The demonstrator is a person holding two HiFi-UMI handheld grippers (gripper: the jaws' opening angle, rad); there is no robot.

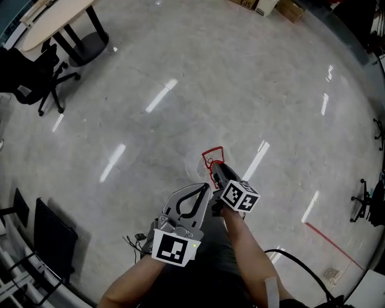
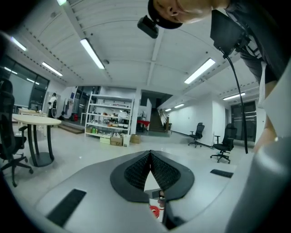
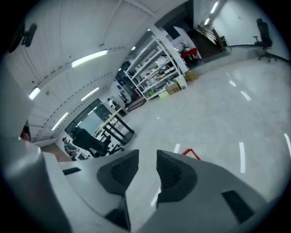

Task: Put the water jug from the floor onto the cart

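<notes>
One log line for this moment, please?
left gripper: jaws shut, empty | right gripper: jaws open, empty | water jug, cart: unseen

Large open-plan office / lab hall, not a home.
- Polished pale floor point(image 1: 180, 120), wide and bare, ceiling lights reflected as streaks; red tape line point(image 1: 334, 243) on it.
- Long strip lights point(image 2: 92, 53) on high white ceiling.
- Black swivel office chairs point(image 2: 223, 148) scattered around; another point(image 1: 36, 72) beside light-topped table point(image 1: 54, 18) on black pedestal legs.
- White metal shelving racks point(image 2: 111, 116) along far wall, stocked; cardboard boxes point(image 2: 119, 140) at foot.
- Staircase point(image 2: 162, 119) at back; glazed partition far left.
</notes>
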